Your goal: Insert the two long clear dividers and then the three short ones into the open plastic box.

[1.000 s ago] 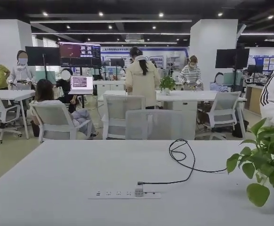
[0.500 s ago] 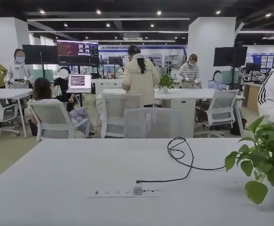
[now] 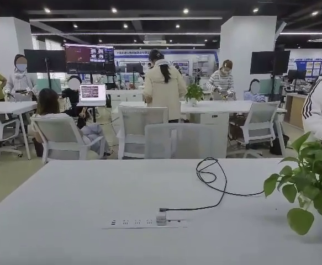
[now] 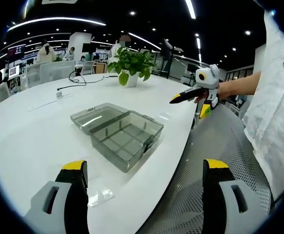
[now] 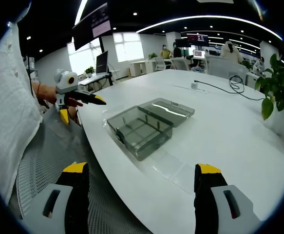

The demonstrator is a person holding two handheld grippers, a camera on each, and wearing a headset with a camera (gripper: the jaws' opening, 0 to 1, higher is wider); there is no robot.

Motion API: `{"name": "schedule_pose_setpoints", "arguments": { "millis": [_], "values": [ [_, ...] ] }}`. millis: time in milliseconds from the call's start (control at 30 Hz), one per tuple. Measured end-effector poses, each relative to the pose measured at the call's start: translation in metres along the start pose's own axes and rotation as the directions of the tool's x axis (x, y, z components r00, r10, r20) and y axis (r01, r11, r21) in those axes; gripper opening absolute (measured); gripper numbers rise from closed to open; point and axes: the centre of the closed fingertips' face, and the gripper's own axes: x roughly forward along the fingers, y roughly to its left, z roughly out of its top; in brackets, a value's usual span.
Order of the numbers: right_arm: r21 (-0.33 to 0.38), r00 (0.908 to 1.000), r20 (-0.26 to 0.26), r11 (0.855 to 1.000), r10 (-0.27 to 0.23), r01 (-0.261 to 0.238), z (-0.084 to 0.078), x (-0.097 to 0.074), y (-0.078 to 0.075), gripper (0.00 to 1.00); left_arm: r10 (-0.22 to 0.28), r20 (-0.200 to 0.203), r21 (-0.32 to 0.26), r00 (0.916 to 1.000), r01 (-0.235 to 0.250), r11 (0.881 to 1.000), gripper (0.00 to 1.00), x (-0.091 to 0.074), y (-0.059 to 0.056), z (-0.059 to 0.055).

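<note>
The open clear grey plastic box (image 4: pixel 123 133) lies near the white table's front edge, its lid (image 4: pixel 94 116) folded flat behind it. In the right gripper view the box (image 5: pixel 140 127) sits left of centre. Flat clear divider pieces (image 5: pixel 173 169) lie on the table just in front of it, and one clear piece (image 4: pixel 100 195) shows by my left jaw. My left gripper (image 4: pixel 144 168) hangs open off the table's edge, short of the box. My right gripper (image 5: pixel 142 169) is open too, on the box's other side. Each gripper faces the other: right (image 4: pixel 188 106), left (image 5: pixel 78 105), both empty.
In the head view the white table (image 3: pixel 67 210) carries a power strip (image 3: pixel 144 222) with a black cable (image 3: pixel 210 176). A potted plant (image 3: pixel 310 182) stands at the right. Chairs (image 3: pixel 169 141) and several people are beyond the far edge. A mesh chair seat (image 4: pixel 200 161) lies under the grippers.
The head camera has shifted slightly, so the scene sits a little lower-left to upper. The power strip, cable and plant have not moved on the table.
</note>
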Motion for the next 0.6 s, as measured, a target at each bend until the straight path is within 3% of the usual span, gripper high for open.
{"name": "schedule_pose_setpoints", "arguments": {
  "millis": [600],
  "values": [
    [0.009, 1.0000, 0.004, 1.000, -0.005, 0.005, -0.0006, 0.0012, -0.0006, 0.89, -0.002, -0.002, 0.000, 1.0000, 0.002, 1.000, 1.00, -0.0016, 0.0007, 0.0012]
  ]
}}
